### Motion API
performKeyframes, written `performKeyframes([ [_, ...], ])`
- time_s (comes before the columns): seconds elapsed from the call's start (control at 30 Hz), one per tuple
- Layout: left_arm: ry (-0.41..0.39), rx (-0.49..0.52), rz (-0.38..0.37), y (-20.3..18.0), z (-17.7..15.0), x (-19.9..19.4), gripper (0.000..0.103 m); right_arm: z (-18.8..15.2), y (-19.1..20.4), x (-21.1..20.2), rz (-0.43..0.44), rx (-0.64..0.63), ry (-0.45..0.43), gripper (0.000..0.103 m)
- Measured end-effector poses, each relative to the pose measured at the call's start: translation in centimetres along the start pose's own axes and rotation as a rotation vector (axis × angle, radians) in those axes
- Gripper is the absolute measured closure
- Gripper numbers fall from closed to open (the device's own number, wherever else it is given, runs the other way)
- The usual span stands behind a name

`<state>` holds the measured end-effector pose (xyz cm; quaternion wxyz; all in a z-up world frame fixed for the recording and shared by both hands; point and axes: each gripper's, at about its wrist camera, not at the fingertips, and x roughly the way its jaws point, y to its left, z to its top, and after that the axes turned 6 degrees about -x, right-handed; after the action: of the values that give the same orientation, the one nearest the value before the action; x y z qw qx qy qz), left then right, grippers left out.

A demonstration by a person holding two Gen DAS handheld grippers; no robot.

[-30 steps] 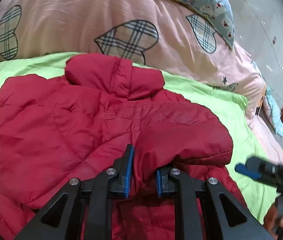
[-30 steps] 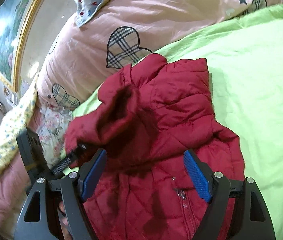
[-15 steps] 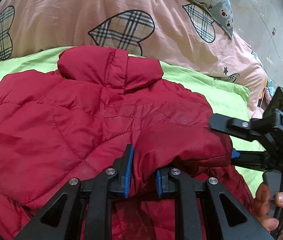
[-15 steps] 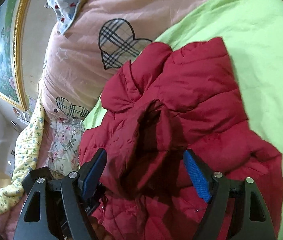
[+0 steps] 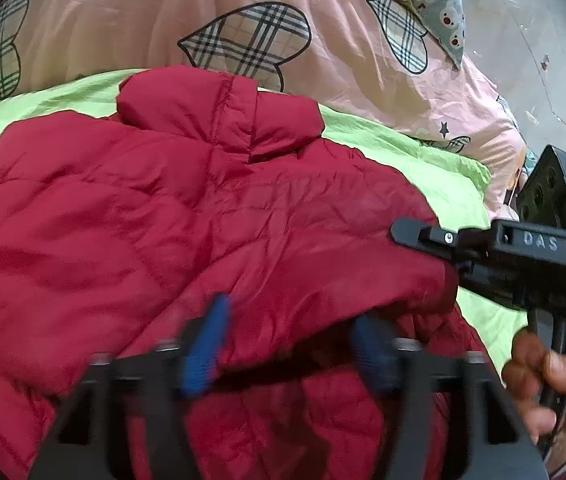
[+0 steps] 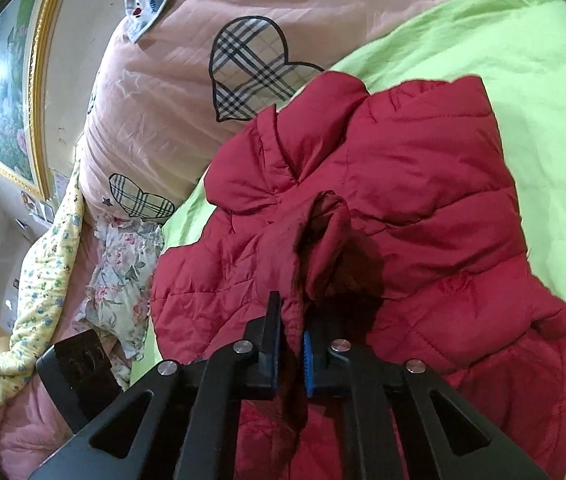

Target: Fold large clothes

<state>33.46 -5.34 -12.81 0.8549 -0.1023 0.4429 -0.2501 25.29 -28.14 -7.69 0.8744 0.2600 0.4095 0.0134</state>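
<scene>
Jaws of the right gripper [image 6: 292, 354] now pinch the sleeve cuff [image 6: 325, 232] of the red puffer jacket [image 5: 131, 216], having been wide half a second ago; the left gripper [image 5: 291, 340], blurred, has spread and let go. Jacket lies on the green sheet [image 6: 503, 40], open sheet beyond its far edge, pink quilt [image 5: 131, 20] behind.
</scene>
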Motion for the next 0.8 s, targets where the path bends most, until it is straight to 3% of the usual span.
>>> performKeyframes([
  [0.07, -0.006, 0.008, -0.014, 0.1, -0.3, -0.8, 0.024, 0.1, 0.2, -0.5, -0.014, -0.016, -0.019, 0.097],
  [0.23, -0.03, 0.034, 0.005, 1.2, 0.0, -2.9, 0.024, 0.0, -0.1, -1.4, -0.083, -0.049, -0.051, 0.097],
  [0.57, -0.135, 0.017, 0.22, 6.3, 3.1, -6.6, 0.025, -1.1, -1.6, -0.4, -0.218, -0.136, -0.027, 0.097],
  [0.67, -0.114, -0.003, 0.257, 7.9, 3.5, -5.8, 0.026, -1.3, -1.6, -0.1, -0.241, -0.156, -0.022, 0.097],
  [0.8, -0.028, -0.023, 0.315, 9.6, 2.7, -2.8, 0.025, -1.5, -1.5, 0.0, -0.266, -0.165, -0.021, 0.093],
])
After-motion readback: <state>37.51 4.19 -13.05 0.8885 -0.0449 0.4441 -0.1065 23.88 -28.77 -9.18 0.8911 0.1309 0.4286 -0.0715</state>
